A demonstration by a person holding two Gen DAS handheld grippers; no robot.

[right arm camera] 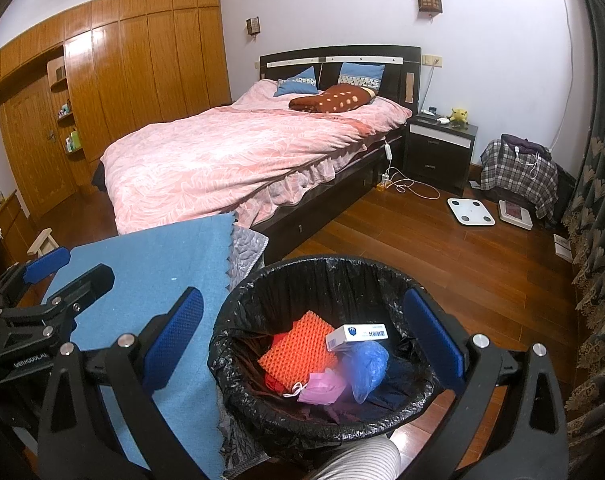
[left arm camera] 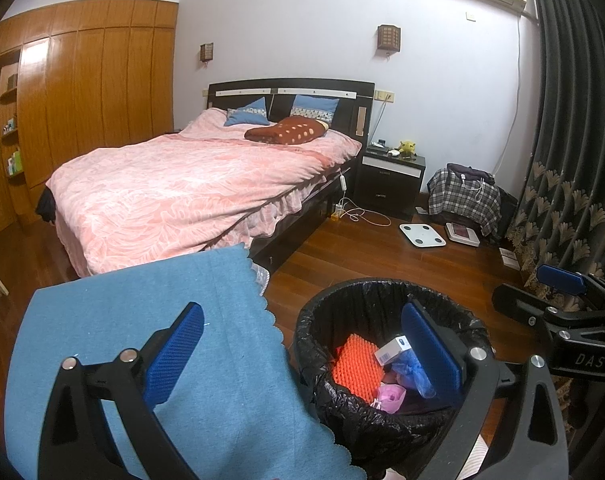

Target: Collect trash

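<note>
Both the left gripper (left arm camera: pixel 302 354) and right gripper (right arm camera: pixel 308 346) hang spread wide and empty above the bin (right arm camera: pixel 238 316), where the white box (right arm camera: pixel 356 336), orange pad (right arm camera: pixel 300 354) and mask (right arm camera: pixel 322 388) already lie, so collecting looks finished, with perhaps the liner next.

Bed (right arm camera: pixel 238 152) w/ pink duvet fills frame center; two blue pillows (right arm camera: pixel 298 82) & a brown dotted cushion (right arm camera: pixel 334 100) at the dark headboard. Wood wardrobe (right arm camera: pixel 142 60) upper left. Black nightstand (right arm camera: pixel 440 152) right of bed, yellow plush toy (right arm camera: pixel 459 115) on top. White scale (right arm camera: pixel 470 211) on wood floor (right arm camera: pixel 442 272), center right; plaid cloth (right arm camera: pixel 518 178) heap behind it. Dark curtain (left arm camera: pixel 570 120) along right edge. Blue cloth (left arm camera: pixel 142 320) covers table, lower left.
</note>
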